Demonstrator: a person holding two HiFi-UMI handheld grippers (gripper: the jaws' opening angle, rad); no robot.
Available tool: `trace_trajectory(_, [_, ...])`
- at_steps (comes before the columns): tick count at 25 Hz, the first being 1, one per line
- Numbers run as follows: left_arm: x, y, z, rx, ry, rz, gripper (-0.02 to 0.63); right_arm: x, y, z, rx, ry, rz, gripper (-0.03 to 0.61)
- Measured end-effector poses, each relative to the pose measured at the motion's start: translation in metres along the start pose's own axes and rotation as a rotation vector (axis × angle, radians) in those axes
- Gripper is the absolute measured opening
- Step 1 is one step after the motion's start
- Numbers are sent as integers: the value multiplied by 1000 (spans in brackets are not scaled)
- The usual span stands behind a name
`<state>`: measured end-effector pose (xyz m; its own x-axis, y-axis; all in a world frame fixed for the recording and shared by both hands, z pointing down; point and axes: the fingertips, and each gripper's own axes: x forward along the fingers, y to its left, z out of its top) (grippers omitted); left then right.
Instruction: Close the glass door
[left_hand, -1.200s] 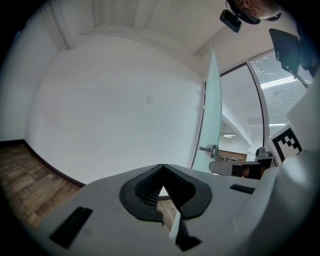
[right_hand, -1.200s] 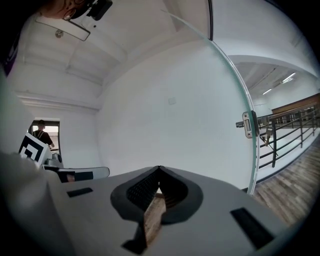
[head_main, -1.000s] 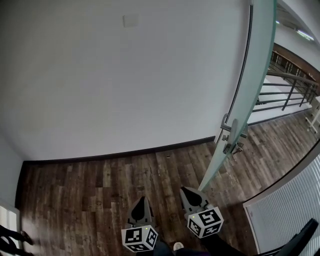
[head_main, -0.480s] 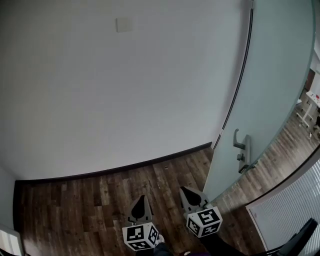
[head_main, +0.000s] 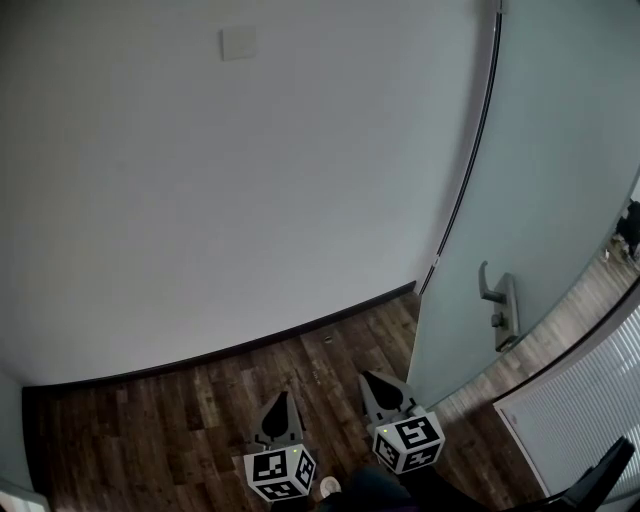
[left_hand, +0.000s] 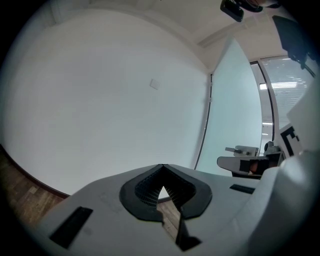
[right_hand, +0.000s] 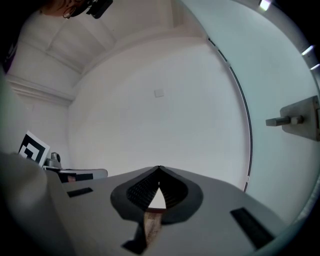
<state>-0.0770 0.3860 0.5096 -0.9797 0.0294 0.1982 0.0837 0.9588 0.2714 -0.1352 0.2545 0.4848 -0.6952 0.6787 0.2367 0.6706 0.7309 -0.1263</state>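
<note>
Here, left gripper (head_main: 283, 397): jaws pressed together, tips meeting, nothing between them; held low over the floor and aimed at the wall.
Right gripper (head_main: 368, 380): jaws likewise closed tip to tip and empty; just beside the left one, the nearer of the two to the door.
Marker cubes (head_main: 408, 442): one at the back of each gripper, at the lower edge of the head view.
Shoe (head_main: 329, 486): a pale toe shows between the cubes.
Wooden floor (head_main: 170, 425): dark planks under both grippers, running on to the wall and to the door's foot.
Glass door (head_main: 560, 170): frosted, pale green, ahead and to the right of the right gripper; touched by neither gripper.
Door handle (head_main: 490, 288): metal lever on a plate, well apart from both grippers.
Dark strip (head_main: 470, 160): runs down between door and wall.
White wall (head_main: 250, 220): straight ahead, dark baseboard (head_main: 240, 347) at its foot.
Wall plate (head_main: 238, 42): small square, high on the wall.
Slatted white panel (head_main: 580, 410): at the right, beyond the door.
</note>
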Motion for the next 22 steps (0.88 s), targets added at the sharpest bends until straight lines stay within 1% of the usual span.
trace_trajectory(3, [16,-5,-1,11,14,-44,0,9,-9,1,6,0,-30,-9])
trace_trajectory(7, [47,-7,7,20,15,-90,0,28,-25,6,19,-11,-65,-9])
trace_trajectory(12, [102,-6,18,48,33,-145,0,63,-55,17,37,-28,-117,-9])
trace_trajectory(18, [181,-29,37,103,53,-254,0,104,-105,37,67,-52,-197,-9])
trace_trajectory(22, [223,-53,43,128,83,-340,0,114,-136,51,82,-68,-267,-9])
